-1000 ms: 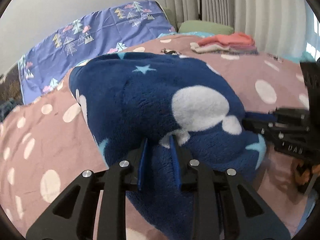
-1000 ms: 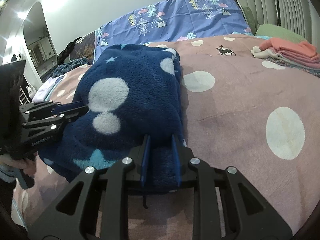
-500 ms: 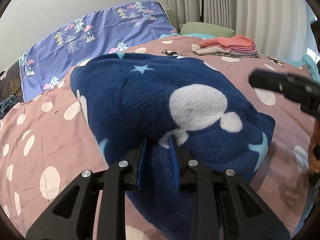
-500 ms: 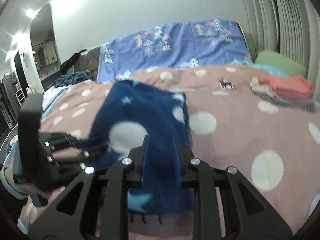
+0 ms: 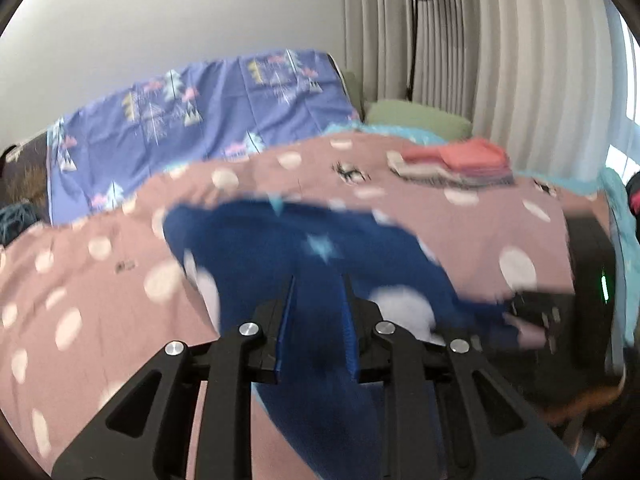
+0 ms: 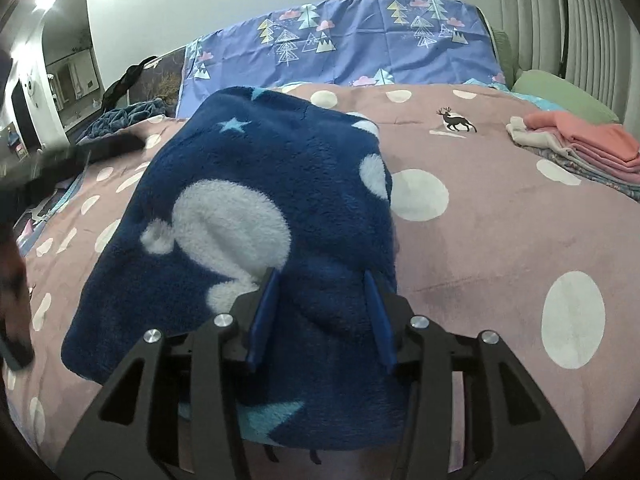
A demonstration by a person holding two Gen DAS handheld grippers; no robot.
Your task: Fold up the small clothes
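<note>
A folded navy fleece garment (image 6: 256, 216) with white blobs and pale blue stars lies on the pink dotted bedspread (image 6: 500, 232). My right gripper (image 6: 322, 284) is open, its blue pads spread over the garment's near edge, holding nothing. In the blurred left wrist view my left gripper (image 5: 318, 284) hovers above the same garment (image 5: 280, 256); its pads stand slightly apart with no cloth seen between them. The right gripper's black body shows at that view's right edge (image 5: 560, 320).
A stack of folded pink and grey clothes (image 6: 580, 144) lies at the far right of the bed, also in the left wrist view (image 5: 460, 162). A purple tree-print sheet (image 6: 340, 44) covers the headboard end. A green pillow (image 6: 560, 92) and curtains stand right.
Both grippers let go of the garment's near edge. The left one lifted up and back. The right one lifted, came back down over the garment, and its pads now stand wider apart.
</note>
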